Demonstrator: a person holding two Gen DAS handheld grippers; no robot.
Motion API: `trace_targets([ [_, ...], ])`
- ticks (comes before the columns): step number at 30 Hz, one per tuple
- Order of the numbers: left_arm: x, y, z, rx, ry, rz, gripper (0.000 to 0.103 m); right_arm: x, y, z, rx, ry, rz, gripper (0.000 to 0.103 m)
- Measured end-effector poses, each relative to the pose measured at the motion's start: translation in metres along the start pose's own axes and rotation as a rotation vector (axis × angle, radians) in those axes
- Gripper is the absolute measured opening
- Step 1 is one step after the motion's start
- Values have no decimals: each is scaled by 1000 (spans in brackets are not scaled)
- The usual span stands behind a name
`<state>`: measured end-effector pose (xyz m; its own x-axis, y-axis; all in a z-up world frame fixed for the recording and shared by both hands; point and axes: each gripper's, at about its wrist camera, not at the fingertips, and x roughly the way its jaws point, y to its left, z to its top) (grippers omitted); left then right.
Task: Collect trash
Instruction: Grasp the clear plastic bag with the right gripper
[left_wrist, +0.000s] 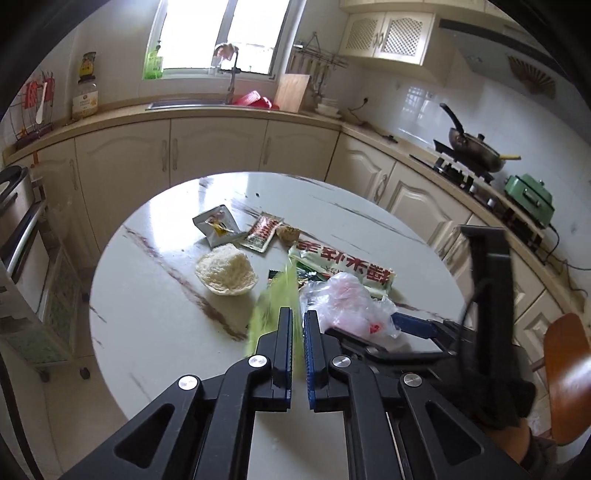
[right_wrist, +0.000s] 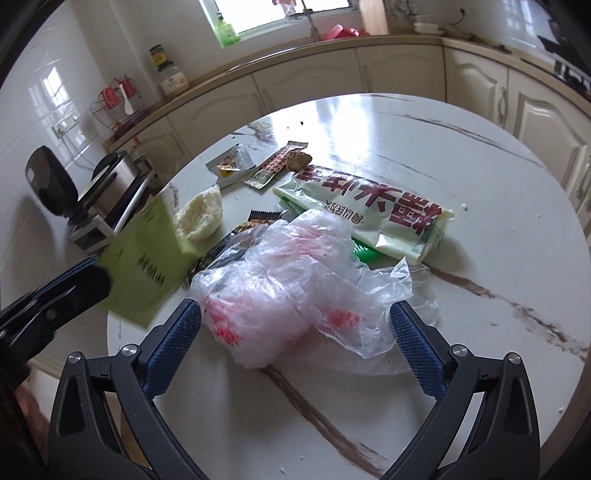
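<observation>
Two grippers: the left gripper (left_wrist: 297, 314) pinches a flat green wrapper (right_wrist: 147, 251); the right gripper (right_wrist: 295, 317) gapes wide around a crinkly clear plastic bag (right_wrist: 280, 273).

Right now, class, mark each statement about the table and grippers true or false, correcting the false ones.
1. The left gripper grips a green wrapper. True.
2. The right gripper is shut. False: its jaws stand wide open, either side of the clear bag.
3. The clear bag lies on the table. True.
4. The long packet hangs in the air. False: it lies on the table.
</observation>
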<state>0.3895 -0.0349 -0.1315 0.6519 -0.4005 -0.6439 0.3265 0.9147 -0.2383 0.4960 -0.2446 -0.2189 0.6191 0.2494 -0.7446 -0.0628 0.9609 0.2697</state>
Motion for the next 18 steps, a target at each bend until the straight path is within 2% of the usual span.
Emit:
trace_targets([
  [7,-11,6,-11,0,23,12,2,13,4,3,-15,2,-50,102],
  [12,-7,14,-21,-27,68,34,9,8,3,2,-58,-3,-2,70],
  [13,-5,15,-22,-30,78,37,15,6,4,1,-61,-5,10,66],
  [15,-3,16,-23,-39,92,37,35,1,5,0,-68,-15,31,54],
  [16,-2,14,-25,-35,94,35,52,-1,5,-1,-75,-18,37,52],
  [17,-3,13,-26,-32,84,39,62,-5,5,-2,-74,-31,47,50],
  [18,-3,10,-26,-26,75,39,64,-9,4,-3,-73,-39,51,49],
])
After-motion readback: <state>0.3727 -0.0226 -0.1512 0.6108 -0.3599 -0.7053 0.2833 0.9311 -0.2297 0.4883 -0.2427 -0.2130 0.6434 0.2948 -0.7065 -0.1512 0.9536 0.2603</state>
